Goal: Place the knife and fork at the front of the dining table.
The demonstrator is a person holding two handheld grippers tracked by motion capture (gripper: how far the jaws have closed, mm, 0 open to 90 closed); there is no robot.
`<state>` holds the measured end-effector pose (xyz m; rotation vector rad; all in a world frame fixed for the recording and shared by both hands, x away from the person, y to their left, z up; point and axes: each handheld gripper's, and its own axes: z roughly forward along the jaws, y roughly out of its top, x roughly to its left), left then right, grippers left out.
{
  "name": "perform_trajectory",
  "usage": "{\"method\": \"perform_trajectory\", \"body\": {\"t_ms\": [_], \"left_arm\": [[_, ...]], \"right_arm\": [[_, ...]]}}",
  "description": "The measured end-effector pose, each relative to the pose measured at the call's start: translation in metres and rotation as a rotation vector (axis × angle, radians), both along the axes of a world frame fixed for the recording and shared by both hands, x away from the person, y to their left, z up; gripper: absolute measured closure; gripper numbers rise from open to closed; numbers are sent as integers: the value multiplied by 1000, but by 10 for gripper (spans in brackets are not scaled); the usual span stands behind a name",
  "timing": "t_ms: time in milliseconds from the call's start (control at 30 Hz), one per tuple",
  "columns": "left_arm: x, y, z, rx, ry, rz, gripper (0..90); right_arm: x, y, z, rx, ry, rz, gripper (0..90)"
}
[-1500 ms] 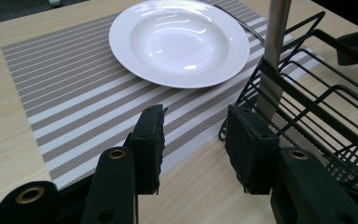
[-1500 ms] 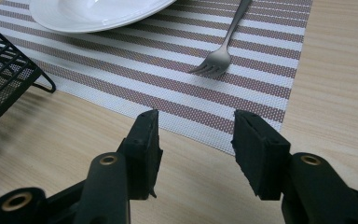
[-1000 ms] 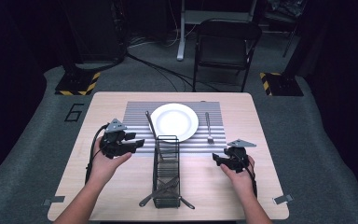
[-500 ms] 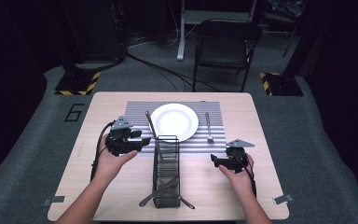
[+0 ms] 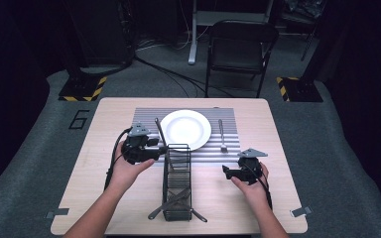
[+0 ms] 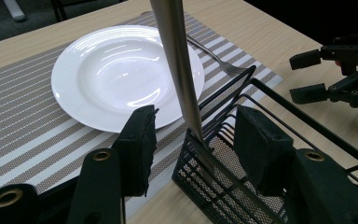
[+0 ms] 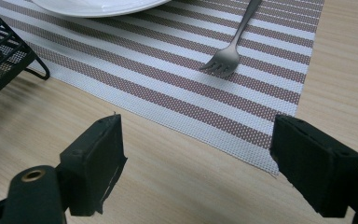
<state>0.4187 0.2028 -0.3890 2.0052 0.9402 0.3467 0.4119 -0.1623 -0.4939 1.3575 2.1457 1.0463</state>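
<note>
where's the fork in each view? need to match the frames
High view: the fork lies on the striped placemat, right of the white plate, tines toward the person.
Left gripper view: fork at upper centre-right, beyond the plate, partly hidden by an upright metal handle.
Right gripper view: fork at top centre on the placemat.
Shared landmark: the white plate, whose rim sits at the top edge of the right gripper view.

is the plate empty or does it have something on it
Empty. The white plate shows a bare, glossy surface in the high view and the left gripper view; the fork lies apart on the striped placemat beside it.
</note>
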Motion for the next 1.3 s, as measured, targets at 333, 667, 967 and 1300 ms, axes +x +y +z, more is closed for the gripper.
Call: {"method": "perform_trajectory", "body": {"t_ms": [333, 667, 967, 1300], "left_arm": [[7, -6, -4, 3, 15, -2, 497], [12, -11, -8, 11, 3, -2, 541], [15, -15, -10, 12, 5, -14, 610], [11, -16, -11, -2, -12, -32, 714]], "right_arm": [[0, 0, 0, -10, 0, 7, 169], [0, 0, -1, -6, 7, 3, 174], [1, -1, -1, -12, 7, 1, 182], [1, -2, -2, -11, 16, 0, 187]]}}
